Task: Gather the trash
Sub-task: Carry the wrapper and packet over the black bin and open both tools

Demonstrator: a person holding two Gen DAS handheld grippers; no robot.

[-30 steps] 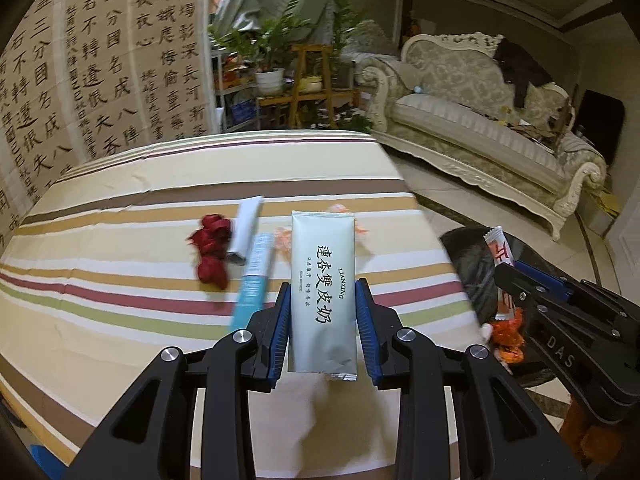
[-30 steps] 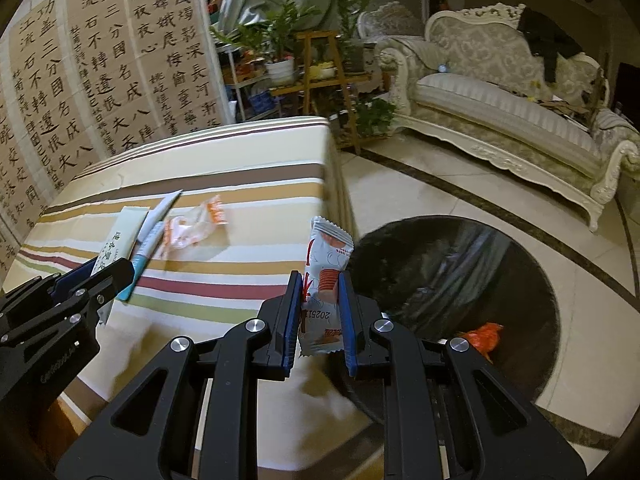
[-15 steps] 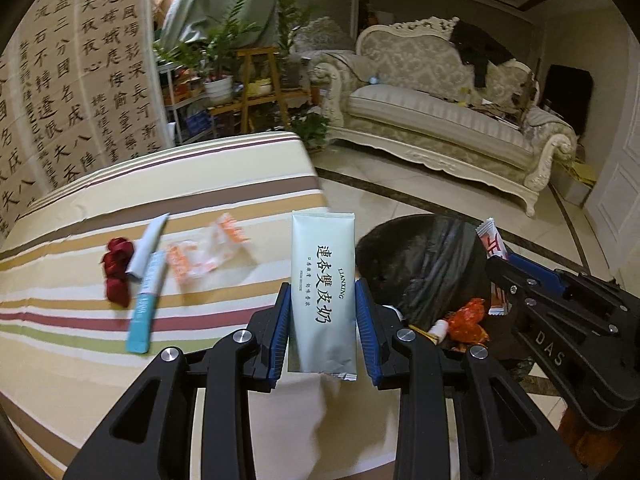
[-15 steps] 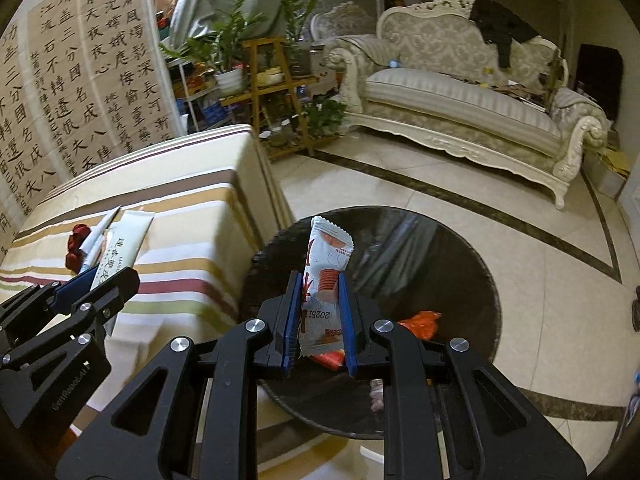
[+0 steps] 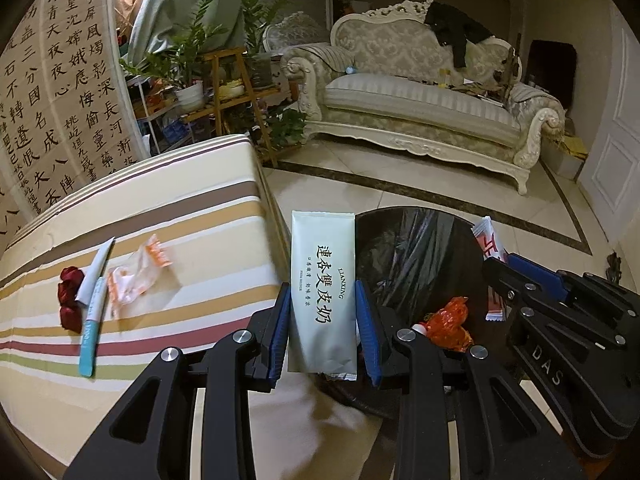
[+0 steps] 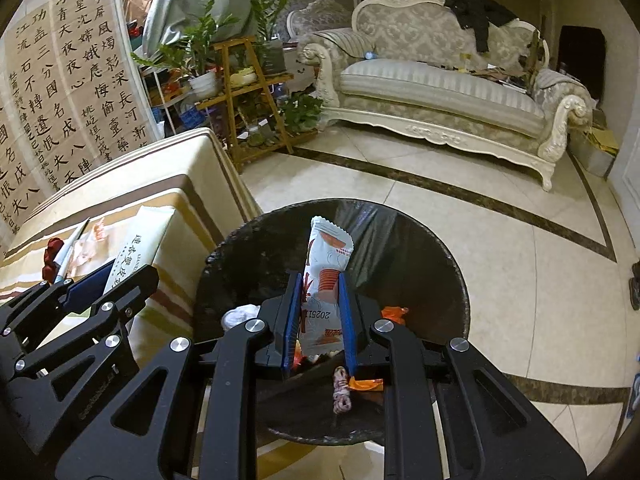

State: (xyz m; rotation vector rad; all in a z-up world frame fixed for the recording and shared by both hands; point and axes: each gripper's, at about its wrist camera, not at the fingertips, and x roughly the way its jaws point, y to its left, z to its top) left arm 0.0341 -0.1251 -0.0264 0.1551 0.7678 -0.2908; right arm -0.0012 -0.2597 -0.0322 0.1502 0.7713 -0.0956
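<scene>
My left gripper [image 5: 322, 308] is shut on a pale green packet [image 5: 322, 280] with black Chinese lettering, held upright at the table's edge, next to the rim of the black-lined trash bin [image 5: 404, 256]. My right gripper [image 6: 319, 304] is shut on a white and orange snack wrapper [image 6: 326, 276] and hangs over the bin's opening [image 6: 420, 264]. In the left wrist view the right gripper [image 5: 520, 280] reaches in from the right with the snack wrapper [image 5: 486, 240]. The left gripper [image 6: 100, 284] shows in the right wrist view, with the green packet [image 6: 140, 240].
On the striped tablecloth [image 5: 180, 208] lie a red crumpled wrapper [image 5: 70, 300], a blue and white tube [image 5: 94, 304] and a clear orange-printed wrapper [image 5: 136, 272]. Orange wrappers [image 5: 448, 322] lie inside the bin. A cream sofa [image 5: 420, 100], a plant stand [image 5: 232, 92] and tiled floor [image 6: 520, 280] lie beyond.
Both grippers have swung right, away from the table and toward the bin, each still holding its piece. The right gripper now hangs over the bin; the left one is at its rim.
</scene>
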